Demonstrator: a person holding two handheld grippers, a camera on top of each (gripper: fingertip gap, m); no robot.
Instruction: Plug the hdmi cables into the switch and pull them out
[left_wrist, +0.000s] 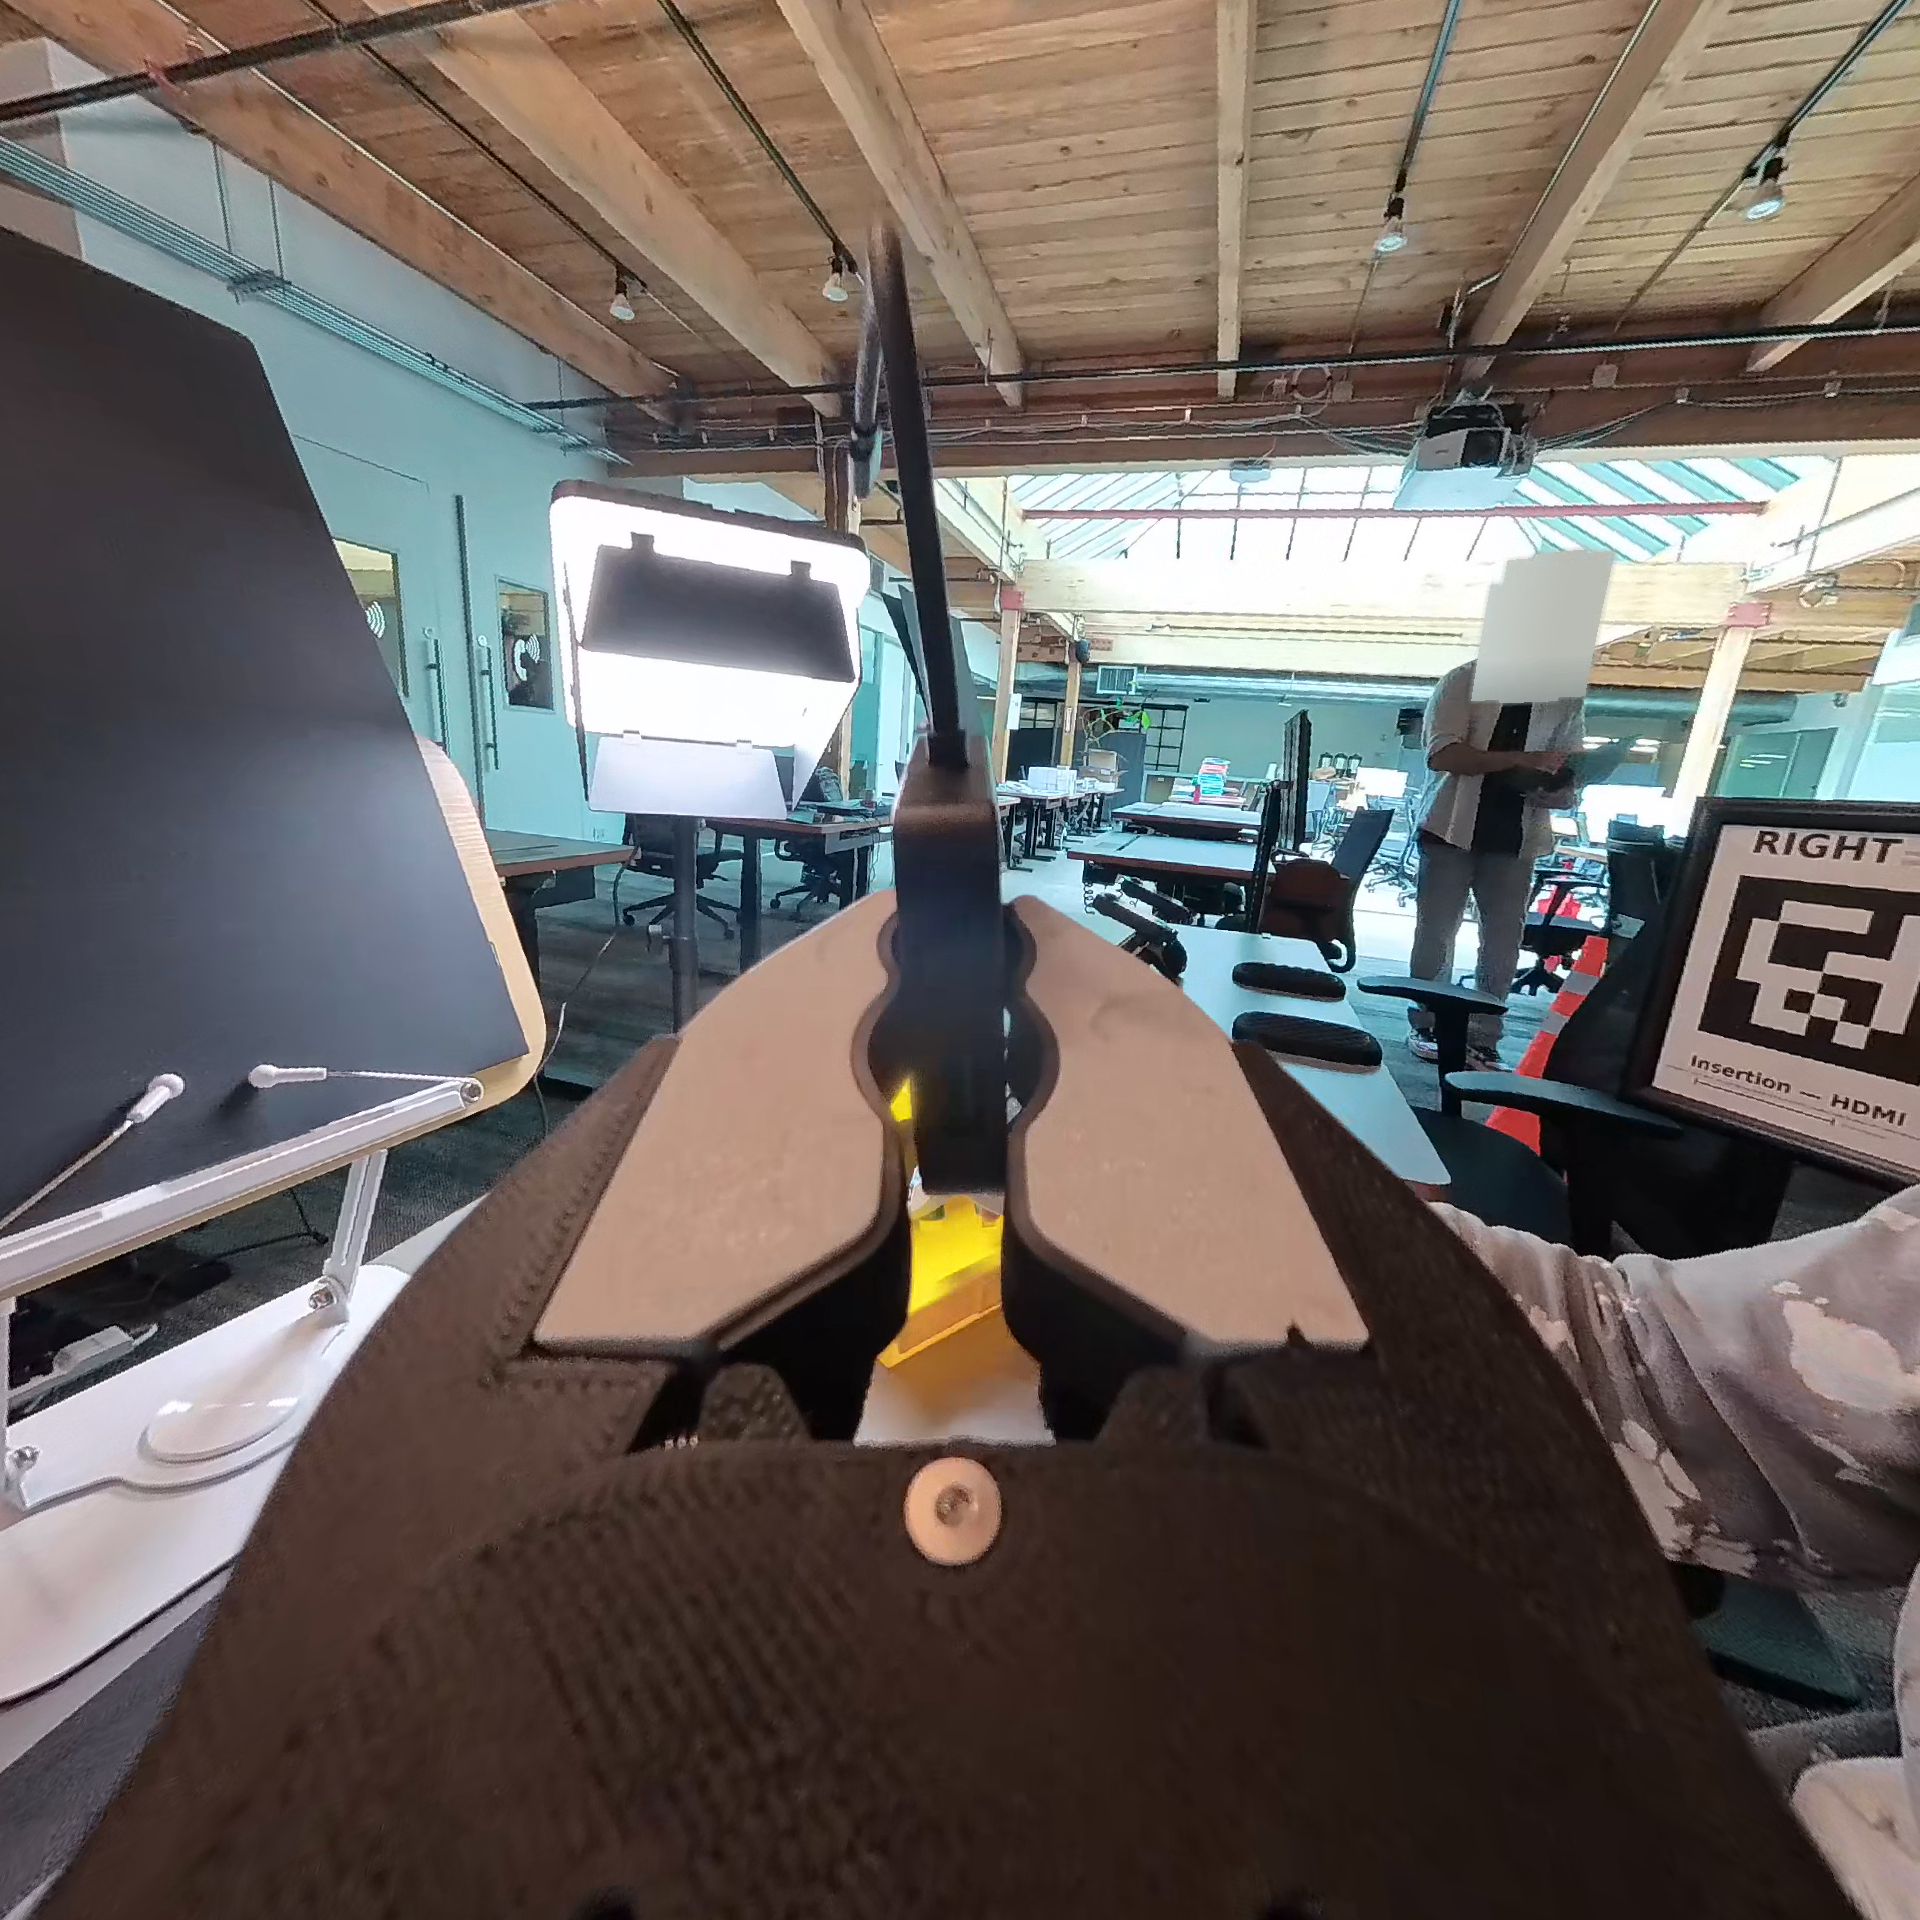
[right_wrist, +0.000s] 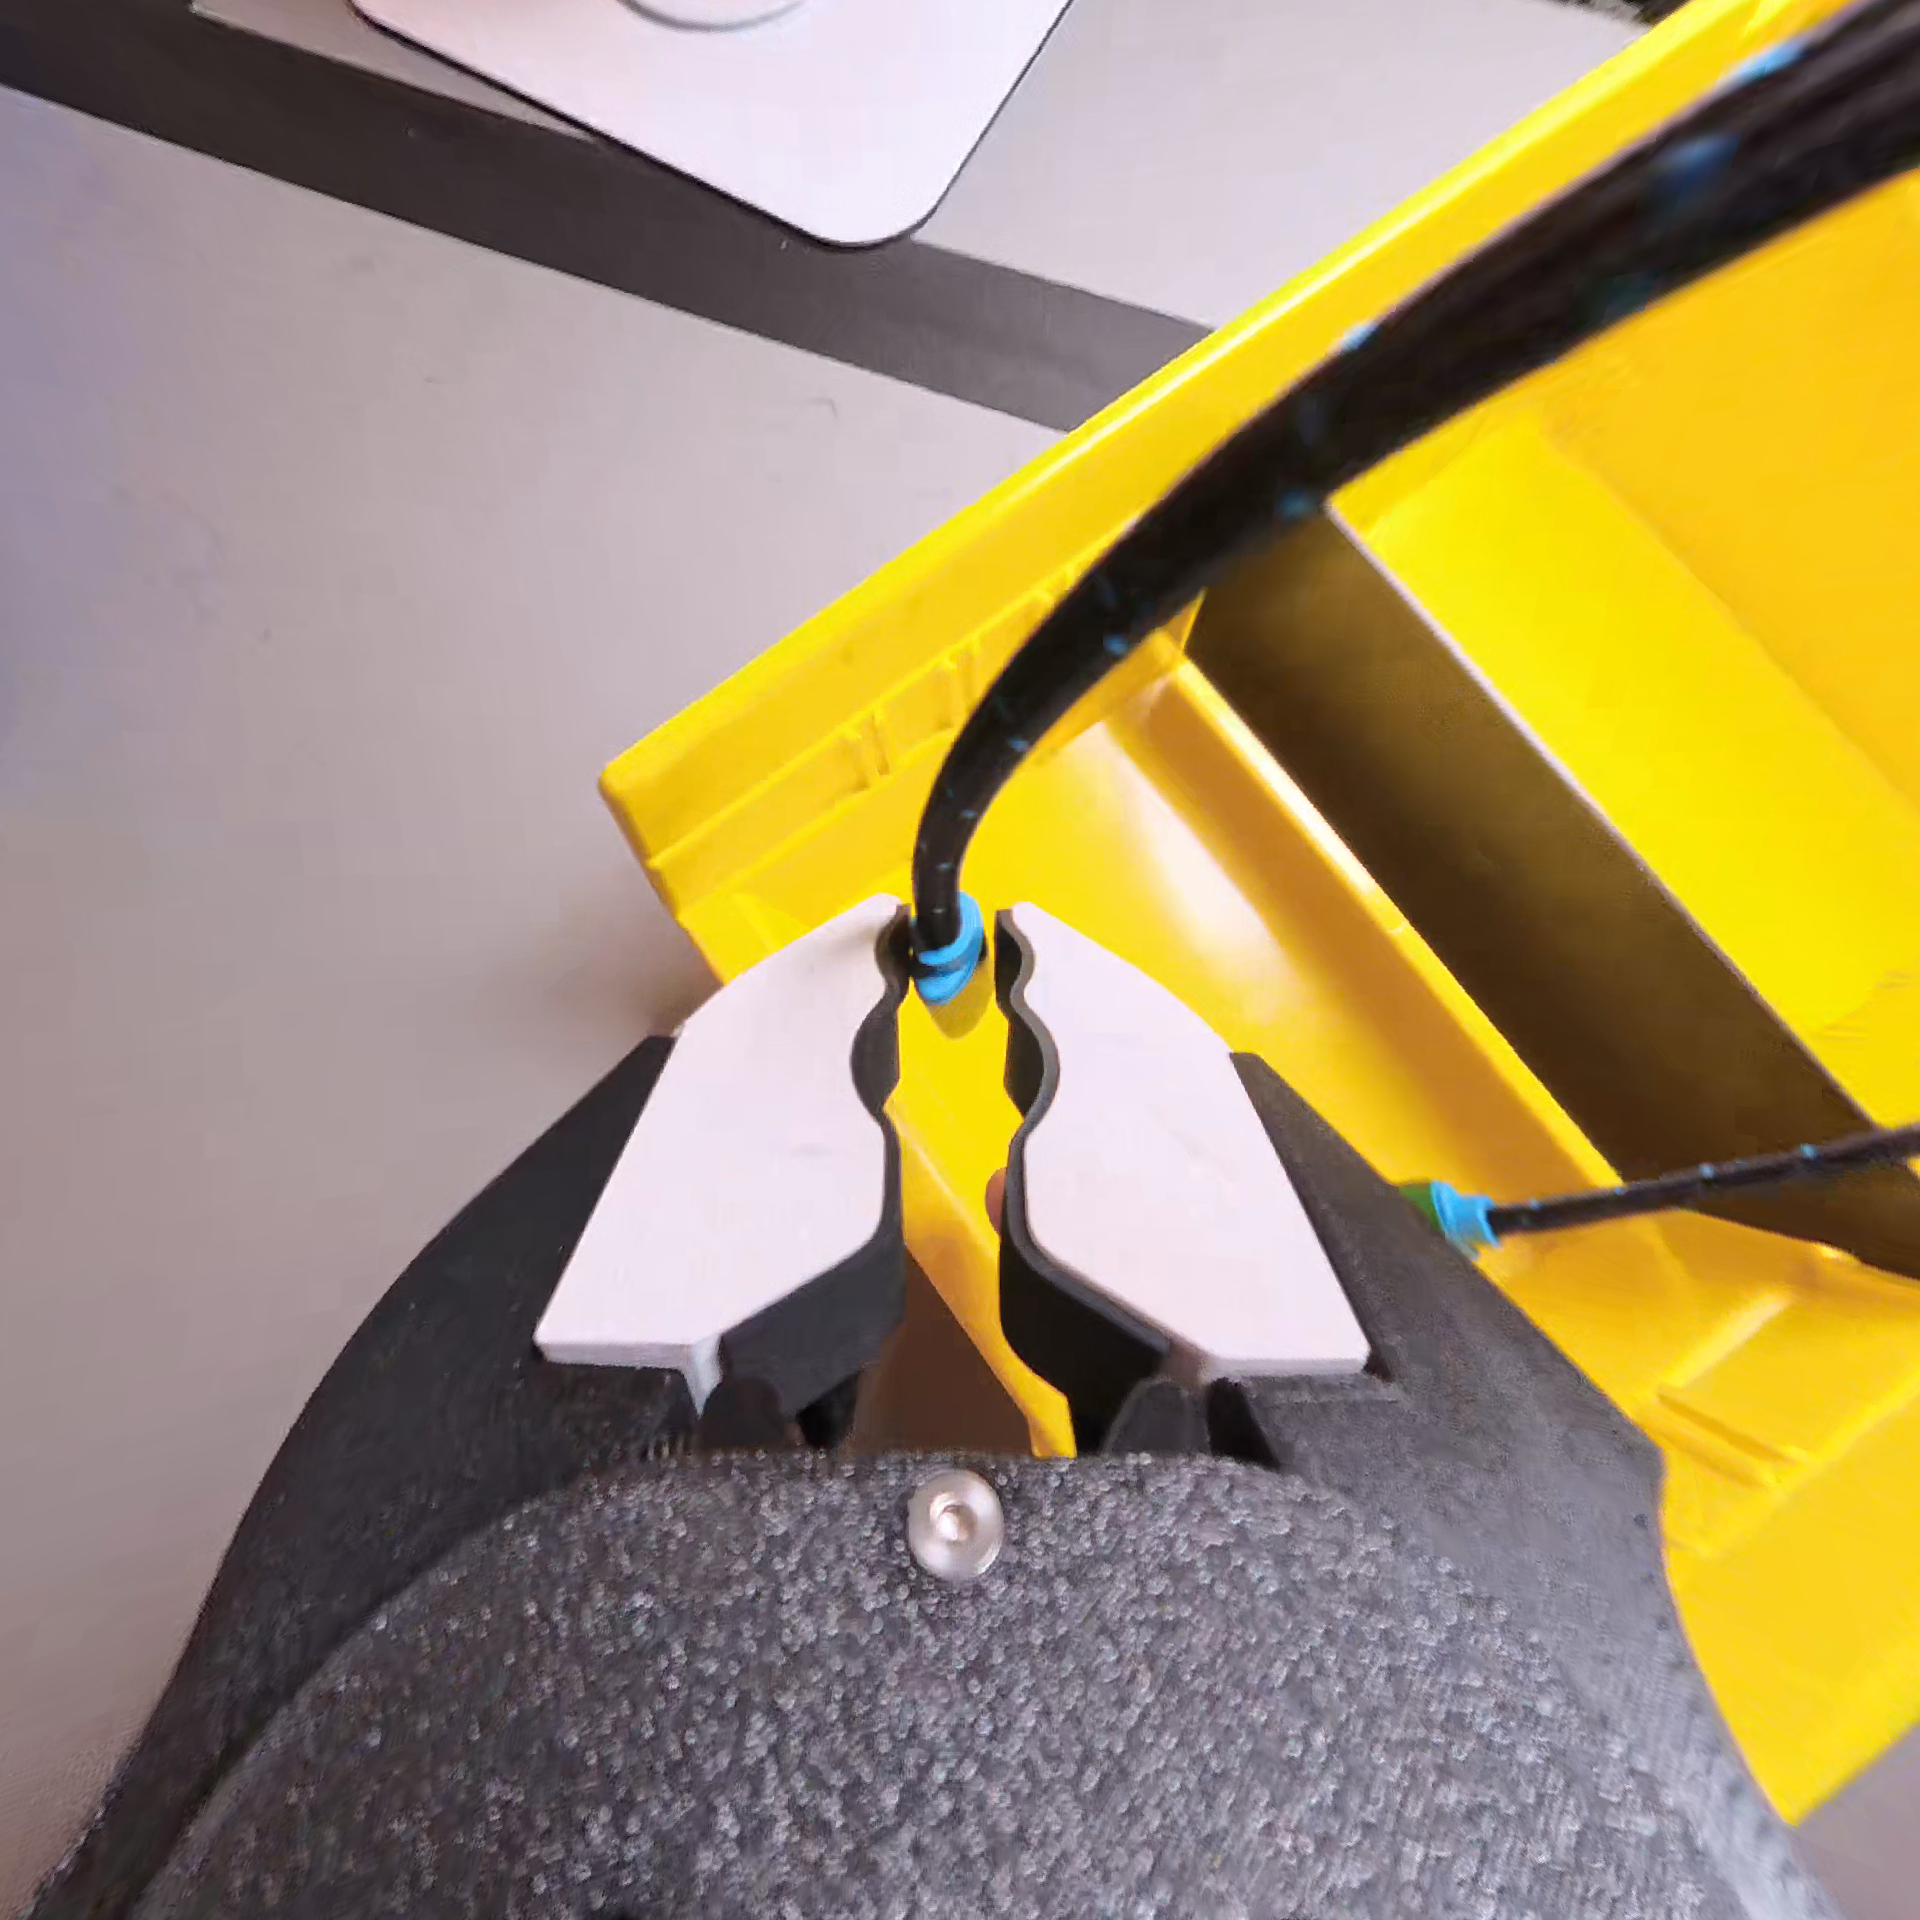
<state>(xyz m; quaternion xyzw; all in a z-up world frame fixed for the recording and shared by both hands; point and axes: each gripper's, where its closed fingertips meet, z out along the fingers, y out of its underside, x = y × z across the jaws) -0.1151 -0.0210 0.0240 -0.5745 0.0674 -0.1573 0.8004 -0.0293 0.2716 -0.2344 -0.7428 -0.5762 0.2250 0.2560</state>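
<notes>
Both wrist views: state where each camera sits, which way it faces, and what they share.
Left wrist view: on the left tool, facing out across the office; it clamps a black HDMI plug; a sleeve shows.
Right wrist view: on the right tool, facing down at the table; its tips straddle a blue-collared cable.
Shared: yellow fixture.

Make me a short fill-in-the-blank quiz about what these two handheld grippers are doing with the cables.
1. The left gripper is shut on a ____ plastic HDMI plug.
2. The black braided cable at the right gripper has flecks and a collar coloured ____.
3. The plastic bin under that cable is ____.
4. The left gripper's cable points ____.

Missing words: black; blue; yellow; upward
</notes>
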